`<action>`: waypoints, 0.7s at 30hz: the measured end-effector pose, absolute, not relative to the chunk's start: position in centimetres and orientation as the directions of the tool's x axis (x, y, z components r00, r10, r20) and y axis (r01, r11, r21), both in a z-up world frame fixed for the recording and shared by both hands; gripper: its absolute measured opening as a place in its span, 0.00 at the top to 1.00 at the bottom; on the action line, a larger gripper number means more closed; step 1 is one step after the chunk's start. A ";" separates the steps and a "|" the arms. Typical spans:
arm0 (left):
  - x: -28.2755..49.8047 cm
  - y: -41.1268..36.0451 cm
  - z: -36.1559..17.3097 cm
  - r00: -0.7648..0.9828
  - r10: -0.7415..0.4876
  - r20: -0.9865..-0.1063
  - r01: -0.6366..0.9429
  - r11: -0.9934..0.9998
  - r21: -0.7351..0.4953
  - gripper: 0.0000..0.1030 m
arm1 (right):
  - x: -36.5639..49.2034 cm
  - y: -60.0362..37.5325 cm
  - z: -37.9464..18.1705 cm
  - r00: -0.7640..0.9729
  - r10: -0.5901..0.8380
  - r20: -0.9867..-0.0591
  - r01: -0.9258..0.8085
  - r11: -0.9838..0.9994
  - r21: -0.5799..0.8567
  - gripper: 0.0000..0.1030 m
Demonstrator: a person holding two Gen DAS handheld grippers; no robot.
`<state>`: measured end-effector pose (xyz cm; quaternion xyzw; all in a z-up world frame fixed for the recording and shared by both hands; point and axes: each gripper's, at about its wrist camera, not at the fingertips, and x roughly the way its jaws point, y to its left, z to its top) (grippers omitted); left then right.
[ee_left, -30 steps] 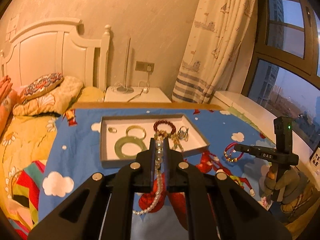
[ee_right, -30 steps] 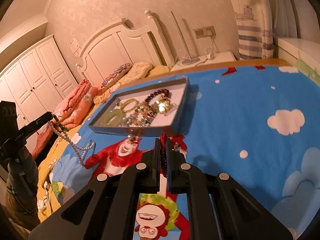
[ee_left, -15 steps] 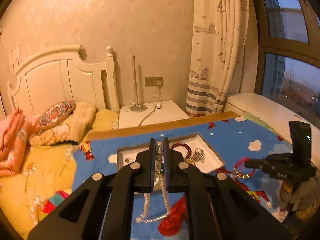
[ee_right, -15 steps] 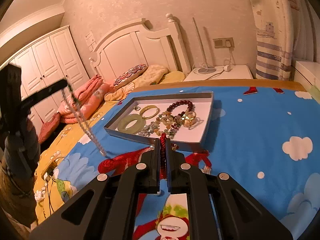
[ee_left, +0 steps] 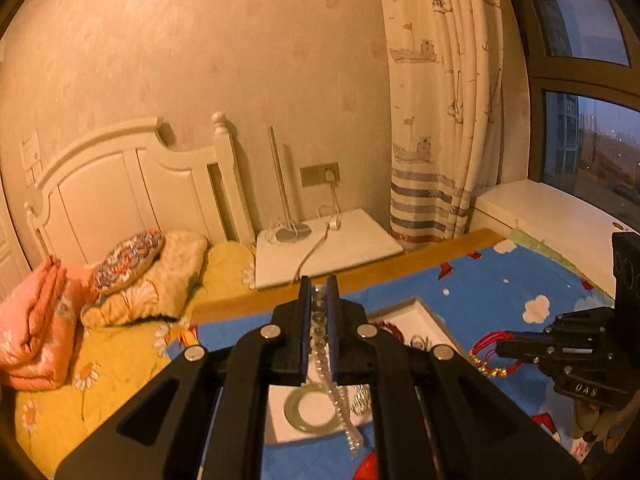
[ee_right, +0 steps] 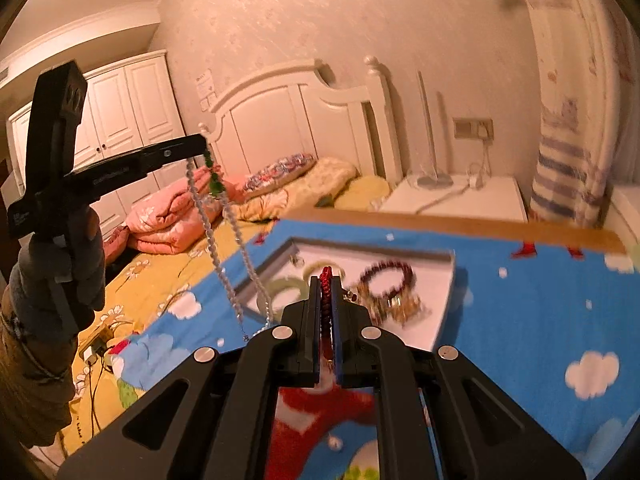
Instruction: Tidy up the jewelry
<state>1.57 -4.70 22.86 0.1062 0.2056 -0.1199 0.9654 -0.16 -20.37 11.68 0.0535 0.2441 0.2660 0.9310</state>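
Left wrist view looks along the left tongs [ee_left: 319,300], whose jaws are closed on a pearl bead necklace [ee_left: 338,400]; the strand runs up between the pads and hangs below them over a shallow white tray [ee_left: 430,318] that lies on a blue cartoon-print cloth [ee_left: 500,292]. A pale green jade ring [ee_left: 310,408] lies flat in the tray under the dangling beads, with a dark red bead bracelet [ee_left: 386,325] further back in it. To the right in this view the right tongs [ee_left: 494,348] are clamped on a red cord bracelet with gold beads [ee_left: 486,354], held in the air above the cloth and clear of the tray. In the right wrist view the red cord [ee_right: 327,296] stands pinched between those shut jaws, while the left tongs [ee_right: 202,146], gripped by a gloved hand [ee_right: 60,264], hold the pearl strand [ee_right: 224,248] high so that it hangs freely, its lowest loop near the tray's near left corner [ee_right: 256,276]. The tray's jewelry is blurred here, so only the dark red bracelet [ee_right: 386,276] and a gold-coloured cluster [ee_right: 394,304] just in front of it can be told. Behind the cloth a bed headboard [ee_right: 288,116] stands against the wall, with a white nightstand [ee_right: 460,200] beside it.
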 end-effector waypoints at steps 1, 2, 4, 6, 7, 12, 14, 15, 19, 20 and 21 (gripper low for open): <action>1.8 -4.9 23.3 0.890 -0.187 -0.417 0.275 0.948 0.163 0.93 | 0.2 -20.2 12.0 0.739 0.525 -0.423 -0.474 0.851 0.228 0.93; 2.1 -5.1 23.8 0.893 -0.184 -0.411 0.274 0.946 0.172 0.93 | 0.7 -19.8 12.3 0.737 0.530 -0.420 -0.480 0.848 0.227 0.93; 2.8 -5.7 24.6 0.899 -0.174 -0.401 0.269 0.943 0.194 0.93 | 1.8 -19.1 12.7 0.734 0.534 -0.420 -0.488 0.845 0.220 0.93; 3.3 -6.0 25.2 0.903 -0.172 -0.395 0.269 0.941 0.206 0.93 | 2.6 -18.4 12.9 0.730 0.538 -0.421 -0.496 0.841 0.216 0.93; 3.8 -6.2 25.4 0.905 -0.166 -0.391 0.266 0.939 0.218 0.93 | 2.9 -18.1 12.9 0.727 0.542 -0.422 -0.500 0.839 0.216 0.93; 6.1 -6.7 25.0 0.915 -0.114 -0.387 0.226 0.939 0.260 0.93 | 5.6 -16.1 12.2 0.704 0.553 -0.445 -0.511 0.830 0.223 0.93; 7.6 -6.6 23.5 0.909 -0.083 -0.408 0.202 0.944 0.259 0.93 | 6.9 -15.6 11.5 0.685 0.558 -0.468 -0.507 0.827 0.243 0.93; 8.4 -6.4 22.4 0.900 -0.071 -0.430 0.195 0.948 0.252 0.93 | 8.0 -15.2 10.8 0.674 0.559 -0.483 -0.502 0.826 0.256 0.92; 11.7 -4.9 17.1 0.842 -0.008 -0.540 0.159 0.959 0.234 0.79 | 11.4 -13.8 7.4 0.611 0.526 -0.592 -0.467 0.843 0.267 0.89; 12.5 -4.4 15.4 0.817 0.020 -0.577 0.140 0.963 0.232 0.62 | 12.1 -13.6 6.3 0.595 0.500 -0.629 -0.448 0.856 0.256 0.86; 12.8 -4.0 14.4 0.806 0.035 -0.591 0.129 0.964 0.233 0.54 | 12.6 -13.5 5.5 0.578 0.490 -0.653 -0.441 0.861 0.256 0.86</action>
